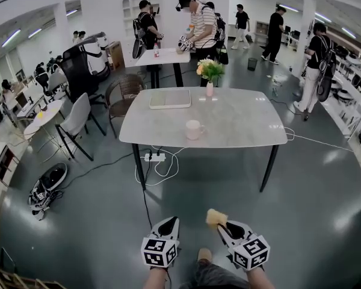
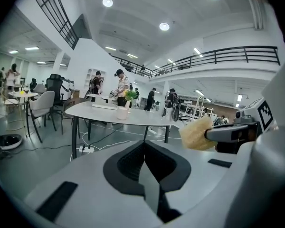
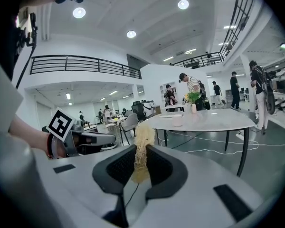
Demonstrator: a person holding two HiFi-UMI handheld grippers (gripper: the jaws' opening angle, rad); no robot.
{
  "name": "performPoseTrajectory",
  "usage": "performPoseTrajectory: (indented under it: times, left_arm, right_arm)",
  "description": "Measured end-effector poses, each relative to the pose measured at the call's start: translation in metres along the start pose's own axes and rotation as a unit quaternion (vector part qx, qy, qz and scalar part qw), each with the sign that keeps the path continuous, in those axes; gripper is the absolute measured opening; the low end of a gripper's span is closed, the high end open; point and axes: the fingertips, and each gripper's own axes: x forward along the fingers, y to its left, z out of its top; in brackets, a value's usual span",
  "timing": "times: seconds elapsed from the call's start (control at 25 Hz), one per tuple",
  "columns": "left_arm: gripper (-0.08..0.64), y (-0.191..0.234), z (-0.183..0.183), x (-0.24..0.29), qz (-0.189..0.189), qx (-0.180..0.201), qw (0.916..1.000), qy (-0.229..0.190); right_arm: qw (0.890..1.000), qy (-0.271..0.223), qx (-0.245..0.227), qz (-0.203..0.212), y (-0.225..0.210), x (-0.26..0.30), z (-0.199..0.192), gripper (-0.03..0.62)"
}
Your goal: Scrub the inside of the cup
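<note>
Head view: cup [image 1: 194, 129] waits, far worktop [image 1: 246, 122].
Right hand-held gripper [image 1: 223, 226] pinches sponge [image 1: 215, 217], left [image 1: 170, 222] closed; cup's probably slippery, so take handle.

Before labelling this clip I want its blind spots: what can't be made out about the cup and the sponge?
- Cup inside: too small and distant in every view; the gripper views see only its side.
- Sponge lower part: right gripper view, hidden by the right gripper, whose jaws clamp it.
</note>
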Motion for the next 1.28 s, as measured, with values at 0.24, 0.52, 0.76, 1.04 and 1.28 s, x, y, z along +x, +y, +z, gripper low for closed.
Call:
performPoseTrajectory:
  times: [0.24,0.52,0.76,1.04,1.28]
  left_arm:
    - [0.014,0.008,0.025,0.048,0.001,0.002,1.0000,0.007]
    - [0.014,0.025,0.054,0.100,0.017,-0.003,0.9999,0.001]
    - [0.014,0.024,0.063,0.124,0.016,0.006,0.9998,0.002]
    - [0.014,0.039,0.061,0.142,0.027,-0.001,0.9995,0.017]
    - [0.014,0.054,0.070,0.176,0.019,0.002,0.9995,0.026]
  right_arm:
    - [1.000,0.003,0.014,0.004,-0.046,0.033,0.022,0.061]
    - [1.000,0.001,0.014,0.020,-0.089,0.072,0.046,0.061]
    - [0.999,0.001,0.020,0.028,-0.112,0.088,0.054,0.060]
    - [0.998,0.012,0.040,0.038,-0.124,0.108,0.048,0.060]
    - [0.998,0.015,0.041,0.042,-0.141,0.137,0.058,0.061]
